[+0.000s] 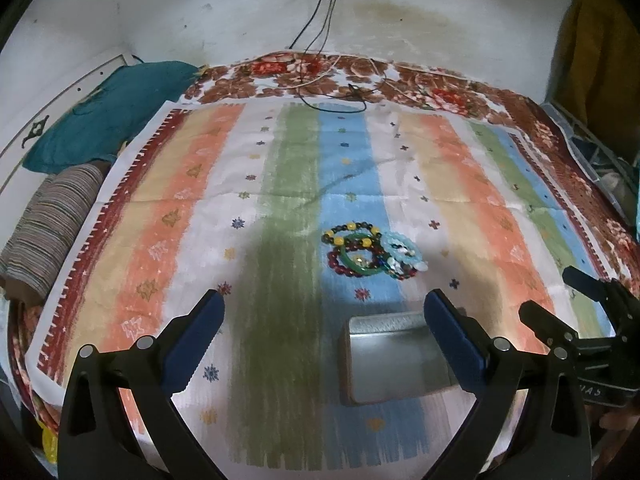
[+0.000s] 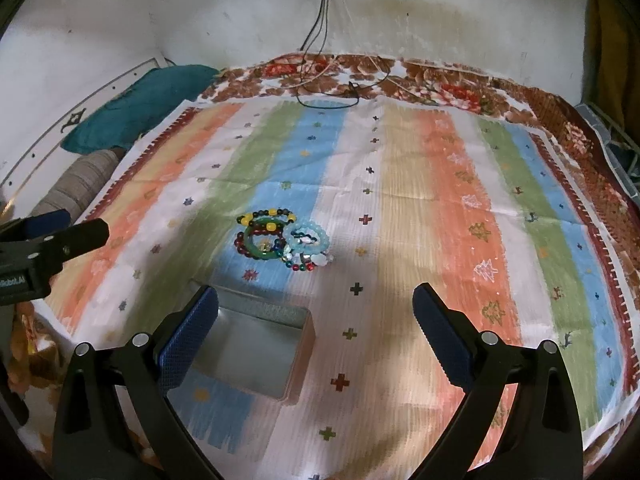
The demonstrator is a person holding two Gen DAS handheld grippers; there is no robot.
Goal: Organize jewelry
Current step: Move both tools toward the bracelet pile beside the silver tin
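Two tongs over the bed, and both stand spread wide with nothing between their blue pads. The left tongs (image 1: 324, 308) hover low over the striped cloth (image 1: 200, 184); the right tongs (image 2: 316, 300) hang beside them, and each shows at the edge of the other's view.

The jewelry pile (image 1: 370, 250) lies on the blue stripe near the middle of the cloth, at about twelve o'clock from the left tongs and eleven o'clock from the right. Counting what can be told apart: one bracelet of dark and yellow beads (image 1: 352, 229), one smooth green bangle (image 1: 356, 258), one dark red beaded bracelet (image 1: 340, 266) and one pale blue beaded bracelet (image 1: 402, 246), all overlapping and touching. Smaller glittery pieces sit at the pile's near right edge, too tangled to count. Every ring lies flat, and the heap's long axis runs left to right across the stripe.

One metal tin (image 2: 256, 354), open and empty, rests on the cloth just nearer than the pile. From the right wrist its long axis runs toward one o'clock; the right tongs' left pad overlaps its near left corner. From the left wrist, the left tongs' right pad covers its right edge.

One teal cloth (image 1: 108, 116) and one striped bolster (image 1: 52, 232) lie at ten o'clock, off the cloth.
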